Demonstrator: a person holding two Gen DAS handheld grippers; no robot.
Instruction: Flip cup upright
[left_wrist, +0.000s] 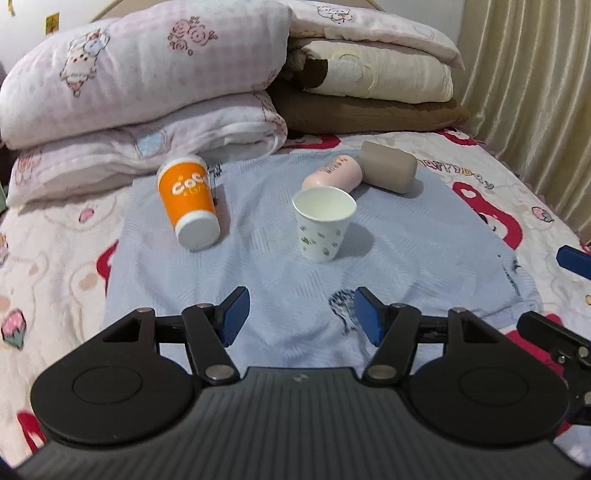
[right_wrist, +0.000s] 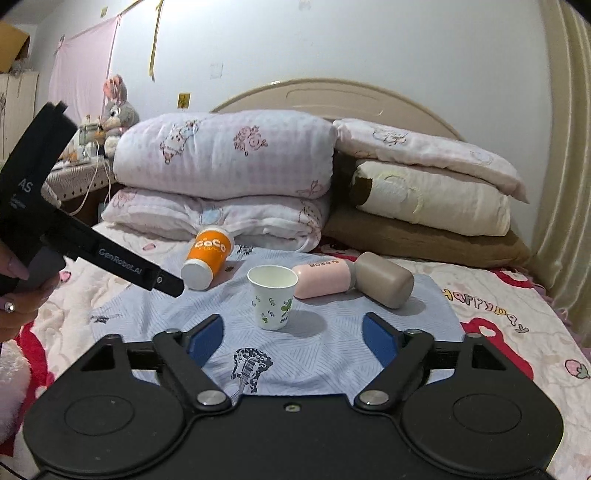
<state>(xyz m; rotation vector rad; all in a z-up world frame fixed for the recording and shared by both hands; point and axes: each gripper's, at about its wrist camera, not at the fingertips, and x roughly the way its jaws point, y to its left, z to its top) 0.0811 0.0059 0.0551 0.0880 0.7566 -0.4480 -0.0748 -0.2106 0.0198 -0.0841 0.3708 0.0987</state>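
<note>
A white paper cup (left_wrist: 322, 223) with green prints stands upright, mouth up, on the blue cloth (left_wrist: 288, 295); it also shows in the right wrist view (right_wrist: 272, 296). An orange "CoCo" cup (left_wrist: 187, 201) lies on its side to the left, base toward me, also in the right wrist view (right_wrist: 207, 257). A pink cup (left_wrist: 333, 173) and a taupe cup (left_wrist: 388, 166) lie on their sides behind. My left gripper (left_wrist: 297, 319) is open and empty, short of the white cup. My right gripper (right_wrist: 293, 336) is open and empty, just short of the white cup.
Folded pink quilts (left_wrist: 140, 85) and cream and brown pillows (left_wrist: 373, 81) stack at the bed's head. A curtain (left_wrist: 535, 74) hangs on the right. The left gripper's black body (right_wrist: 55, 221), held by a hand, crosses the right wrist view's left side.
</note>
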